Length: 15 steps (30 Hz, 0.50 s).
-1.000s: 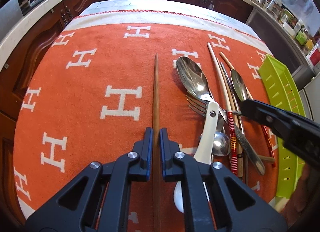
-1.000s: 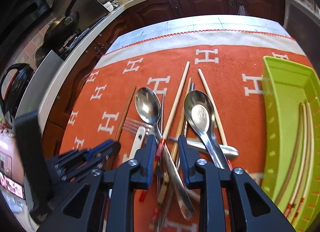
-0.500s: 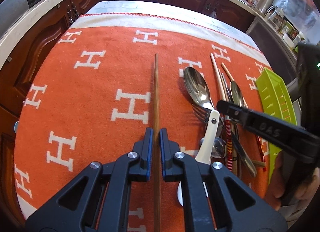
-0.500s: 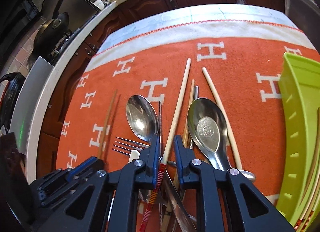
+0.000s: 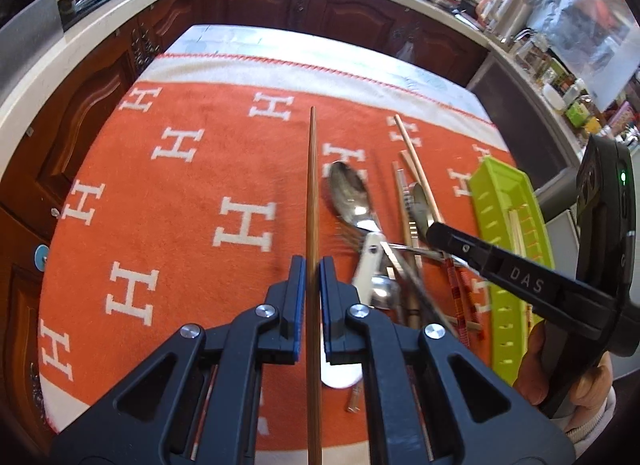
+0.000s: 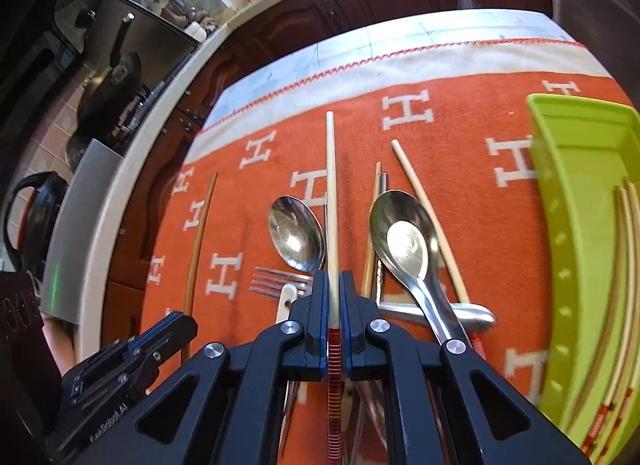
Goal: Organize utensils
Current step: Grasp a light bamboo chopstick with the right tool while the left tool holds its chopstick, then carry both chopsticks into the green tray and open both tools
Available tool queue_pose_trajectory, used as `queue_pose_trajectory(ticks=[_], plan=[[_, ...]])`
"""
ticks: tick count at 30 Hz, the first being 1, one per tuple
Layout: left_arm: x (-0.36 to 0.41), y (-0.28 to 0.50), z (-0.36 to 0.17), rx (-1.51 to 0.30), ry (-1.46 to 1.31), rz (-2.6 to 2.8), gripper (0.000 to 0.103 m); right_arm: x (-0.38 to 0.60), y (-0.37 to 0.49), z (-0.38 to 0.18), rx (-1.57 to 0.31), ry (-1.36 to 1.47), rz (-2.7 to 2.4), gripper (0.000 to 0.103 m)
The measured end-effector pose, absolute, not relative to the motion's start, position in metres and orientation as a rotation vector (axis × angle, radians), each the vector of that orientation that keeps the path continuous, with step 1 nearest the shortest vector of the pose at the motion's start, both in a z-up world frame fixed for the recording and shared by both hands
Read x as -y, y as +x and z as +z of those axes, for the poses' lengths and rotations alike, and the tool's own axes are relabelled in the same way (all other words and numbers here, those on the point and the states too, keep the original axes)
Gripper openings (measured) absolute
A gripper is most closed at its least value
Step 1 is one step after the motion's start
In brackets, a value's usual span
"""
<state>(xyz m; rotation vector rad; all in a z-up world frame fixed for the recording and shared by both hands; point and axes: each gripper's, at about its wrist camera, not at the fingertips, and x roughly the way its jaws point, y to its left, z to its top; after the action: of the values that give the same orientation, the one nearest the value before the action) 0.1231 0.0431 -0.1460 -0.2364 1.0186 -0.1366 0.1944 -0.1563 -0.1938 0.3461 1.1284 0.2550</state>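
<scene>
My left gripper (image 5: pixel 312 265) is shut on a long brown chopstick (image 5: pixel 312 185), lifted a little off the orange cloth (image 5: pixel 192 225). The jaws of my right gripper (image 6: pixel 332 279) are closing, and their pads press on a pale chopstick (image 6: pixel 331 185) with a red-striped end. That chopstick comes out of a pile holding two steel spoons (image 6: pixel 298 233) (image 6: pixel 404 237), a fork (image 6: pixel 276 279), a white-handled utensil (image 5: pixel 368 265) and more chopsticks (image 6: pixel 424 205). The right wrist view shows the left gripper (image 6: pixel 176 325) low on the left with the brown chopstick (image 6: pixel 198 245).
A lime-green tray (image 6: pixel 576 185) lies at the cloth's right edge with several chopsticks (image 6: pixel 624 265) in it. A hand (image 5: pixel 536 365) holds the right gripper's body beside the tray. Dark wooden cabinets (image 5: pixel 352 21) and a cluttered counter ring the table; pans (image 6: pixel 108 85) stand at left.
The left gripper has risen with the brown chopstick. The right gripper's jaws have closed from a wide gap onto the pale chopstick, which now lies straight between them.
</scene>
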Motion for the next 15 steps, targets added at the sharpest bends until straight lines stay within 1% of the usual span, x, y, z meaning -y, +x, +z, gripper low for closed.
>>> queue_pose_trajectory(ticks=[9,15], plan=[[0.005,0.107,-0.109,-1.004,-0.203,-0.256,0.005,0.206,0.127,-0.154,-1.066,0.35,0.217,0.005],[0.066,0.102,-0.095,-1.016,-0.129,-0.361,0.005,0.253,0.082,-0.136,-1.029,0.366,0.147,0.005]])
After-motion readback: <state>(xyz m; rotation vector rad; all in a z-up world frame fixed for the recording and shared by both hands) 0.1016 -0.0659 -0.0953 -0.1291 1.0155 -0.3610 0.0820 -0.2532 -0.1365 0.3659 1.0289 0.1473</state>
